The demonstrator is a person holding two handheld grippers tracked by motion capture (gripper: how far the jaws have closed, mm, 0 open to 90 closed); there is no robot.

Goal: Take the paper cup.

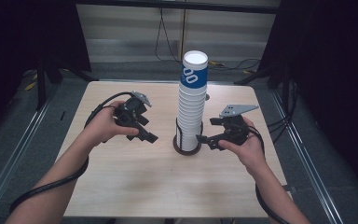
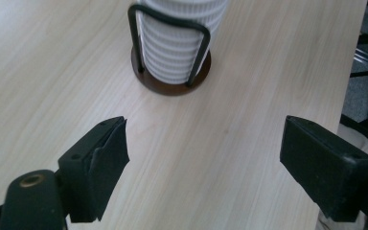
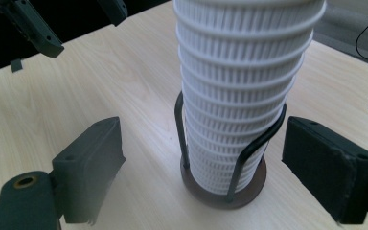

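Observation:
A tall stack of white ribbed paper cups stands upside down in a black wire holder on a round brown base at the middle of the table. The top cup carries a blue band. My left gripper hovers left of the stack, open, with nothing between its jaws. In the left gripper view the stack and its base sit ahead of my gripper. My right gripper is open just right of the holder; its jaws frame the stack without touching it.
The light wooden table has a small round hole behind the stack. Black cables trail from both grippers along the forearms. Dark floor, metal rails and stand legs surround the table. The left gripper shows far off in the right gripper view.

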